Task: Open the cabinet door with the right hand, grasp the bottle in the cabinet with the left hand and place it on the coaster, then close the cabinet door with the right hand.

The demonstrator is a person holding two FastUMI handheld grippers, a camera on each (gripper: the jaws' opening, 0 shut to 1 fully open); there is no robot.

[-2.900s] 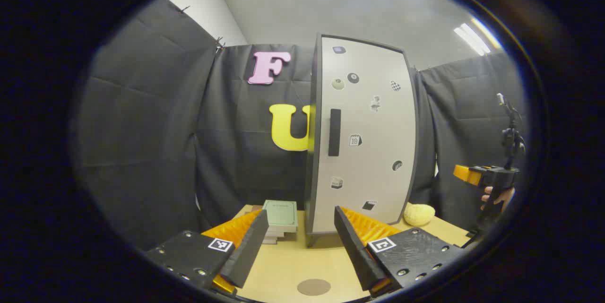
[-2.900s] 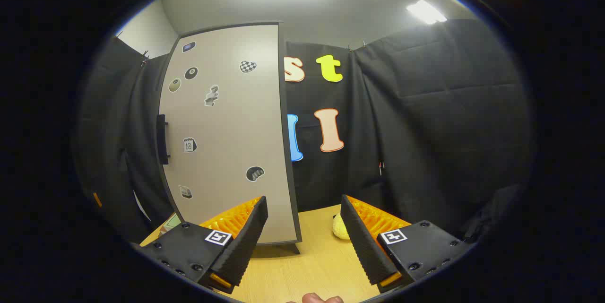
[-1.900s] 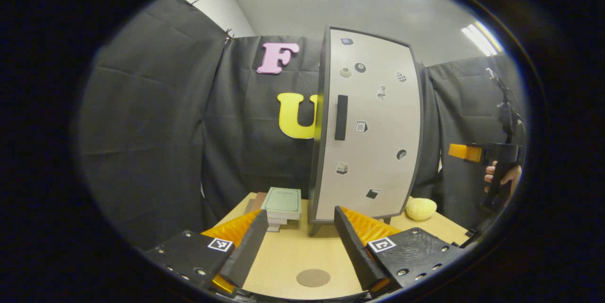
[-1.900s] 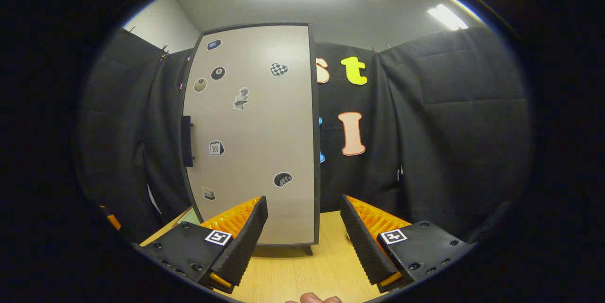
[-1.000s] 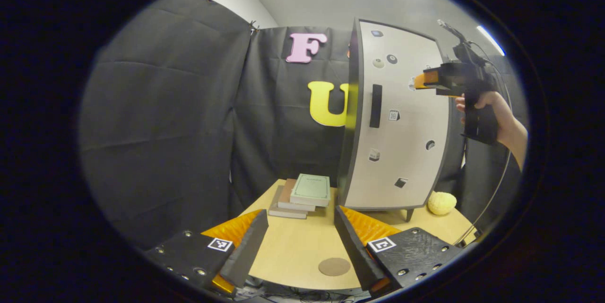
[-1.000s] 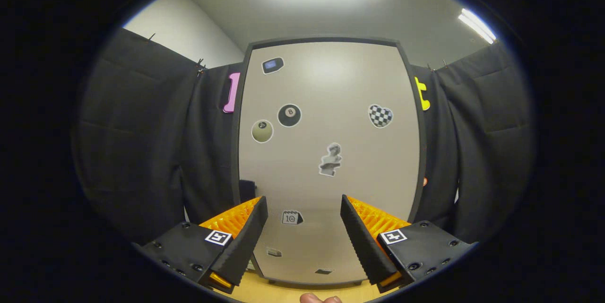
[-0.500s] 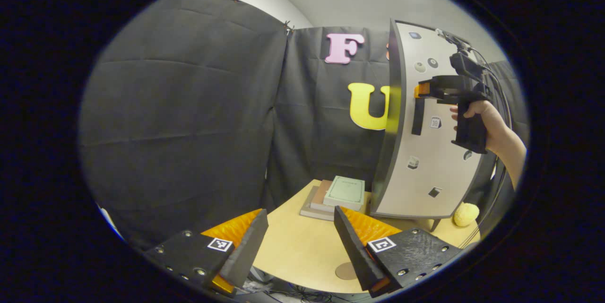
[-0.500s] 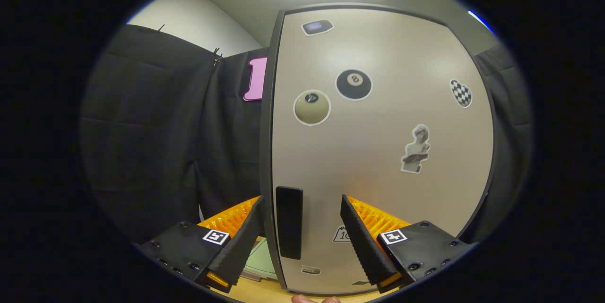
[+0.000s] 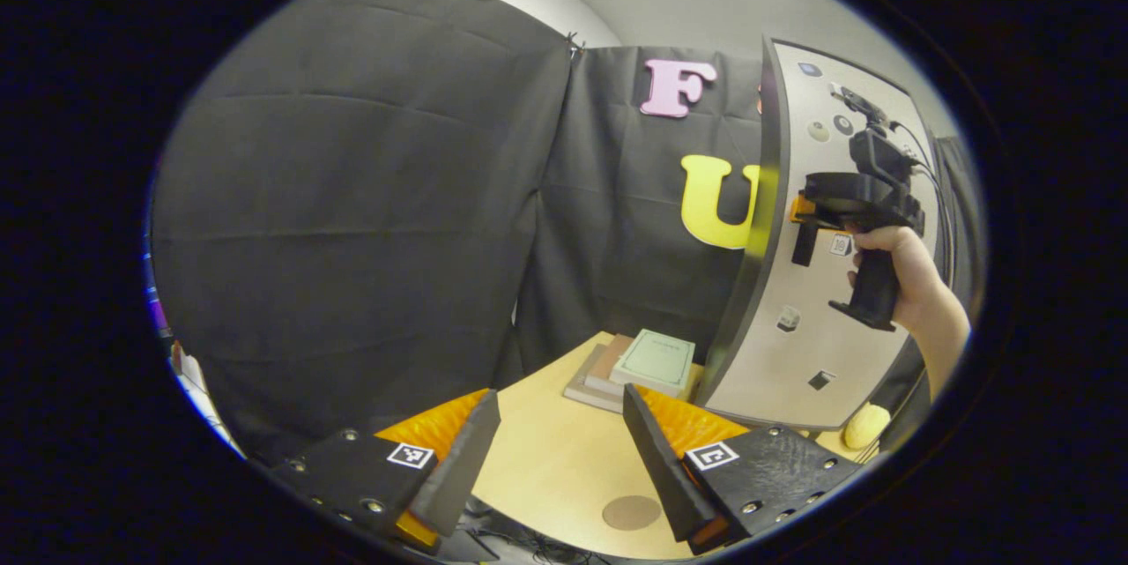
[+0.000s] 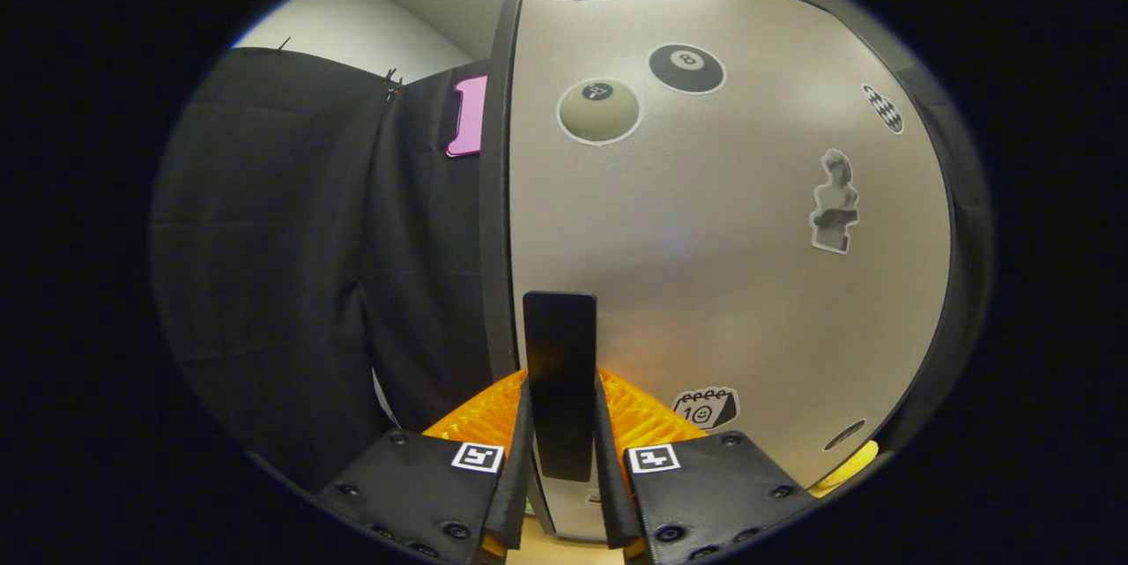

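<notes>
In the right gripper view my right gripper (image 10: pixel 560 468) is shut on the black upright handle (image 10: pixel 560 371) of the grey cabinet door (image 10: pixel 731 248), one finger on each side of it. The door stands shut and hides the cabinet's inside. The left gripper view has the cabinet (image 9: pixel 828 318) at the right, where a hand holds the right gripper (image 9: pixel 797 212) at the handle (image 9: pixel 804 246). My left gripper (image 9: pixel 555 459) hangs open over the near table edge, nothing between its fingers. A round brown coaster (image 9: pixel 631 512) lies on the table just left of its right finger.
A stack of books (image 9: pixel 648 362) lies on the wooden table (image 9: pixel 546 450) left of the cabinet's foot. A yellow lumpy object (image 9: pixel 864 427) sits by the cabinet's right side. Black cloth walls close in behind and to the left.
My right gripper has moved in to the door handle and shut on it. The left gripper has swung to the left, so the cabinet now sits farther right in its view.
</notes>
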